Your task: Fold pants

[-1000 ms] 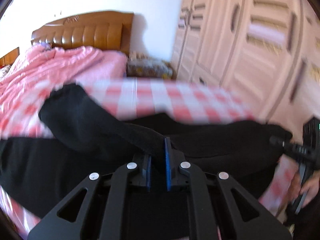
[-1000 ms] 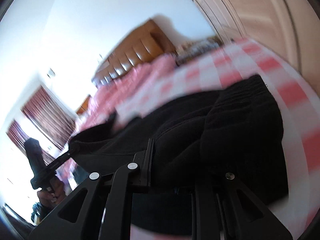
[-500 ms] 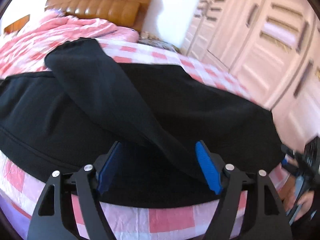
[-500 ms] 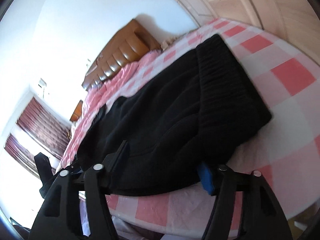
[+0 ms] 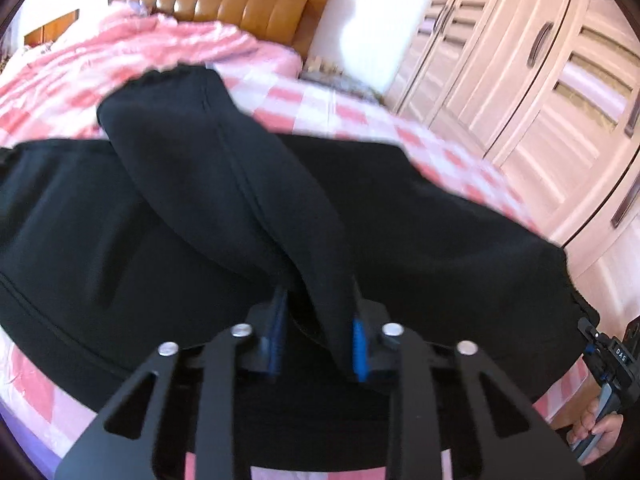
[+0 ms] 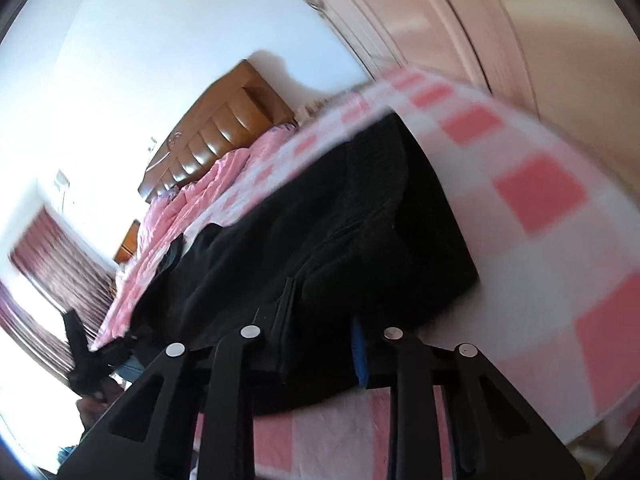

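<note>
While both sets of jaws have just closed, each seemingly clamps the black pants (image 5: 208, 184).

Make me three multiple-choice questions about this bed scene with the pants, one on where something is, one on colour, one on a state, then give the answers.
1. Where do the pants lie?
A. on the checked bed cover
B. on the floor
C. inside the wardrobe

2. What colour are the pants?
A. pink
B. black
C. white

3. What are the left gripper and right gripper doing?
A. both hanging clear of the cloth
B. only the left grips
C. both pinch cloth

Answers:
A, black cloth is spread on pink-and-white checks.
B, black throughout.
C, cloth fills each narrow gap between the blue pads, jaws having just been closing.
</note>
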A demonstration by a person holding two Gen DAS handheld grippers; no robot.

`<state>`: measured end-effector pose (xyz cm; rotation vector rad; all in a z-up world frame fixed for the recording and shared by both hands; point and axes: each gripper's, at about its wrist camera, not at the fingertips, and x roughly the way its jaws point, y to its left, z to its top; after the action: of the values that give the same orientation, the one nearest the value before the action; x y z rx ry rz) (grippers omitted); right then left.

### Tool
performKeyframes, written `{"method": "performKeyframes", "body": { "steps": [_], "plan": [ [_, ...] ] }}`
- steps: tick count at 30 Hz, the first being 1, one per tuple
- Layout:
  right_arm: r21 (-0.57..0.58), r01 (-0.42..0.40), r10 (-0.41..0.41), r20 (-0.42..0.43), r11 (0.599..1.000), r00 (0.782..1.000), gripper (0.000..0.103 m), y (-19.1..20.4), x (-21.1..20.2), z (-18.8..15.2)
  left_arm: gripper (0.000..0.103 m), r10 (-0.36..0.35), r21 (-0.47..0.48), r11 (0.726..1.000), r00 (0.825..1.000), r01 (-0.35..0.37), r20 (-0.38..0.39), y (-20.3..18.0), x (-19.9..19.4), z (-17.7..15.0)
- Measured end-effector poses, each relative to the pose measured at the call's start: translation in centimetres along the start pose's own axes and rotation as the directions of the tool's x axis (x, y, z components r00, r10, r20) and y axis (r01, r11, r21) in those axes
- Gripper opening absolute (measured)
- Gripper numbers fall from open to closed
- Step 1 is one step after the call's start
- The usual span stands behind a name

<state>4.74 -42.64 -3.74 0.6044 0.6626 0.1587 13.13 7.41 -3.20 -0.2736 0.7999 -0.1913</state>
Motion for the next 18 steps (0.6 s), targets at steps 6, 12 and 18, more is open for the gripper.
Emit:
{"method": "performKeyframes", "body": {
  "steps": [6, 12, 18],
  "plan": [
    [0.078, -0.017, 0.021, -0.049, 0.997, 0.999, 0.021, -2.9, 1.3, -1.2, 0.019, 0.031, 0.019, 0.999, 0.996, -0.032, 0.079, -0.5, -2.7, -0.7],
    [0.037, -0.001, 0.002, -0.014, 0.999, 1.000, 0.021, -1.4, 0.1, -0.5, 0.019, 0.117, 0.101, 0.987, 0.991, -0.123, 0.063, -1.2, -1.1, -3.1],
    [0.041, 0.018, -0.017, -0.024, 0.999, 1.000, 0.020, -2.6, 0.7, -1.6, 0.018, 0.131, 0.150, 0.979, 0.990, -0.139, 0.058, -1.0, -1.4, -4.5]
  ]
}}
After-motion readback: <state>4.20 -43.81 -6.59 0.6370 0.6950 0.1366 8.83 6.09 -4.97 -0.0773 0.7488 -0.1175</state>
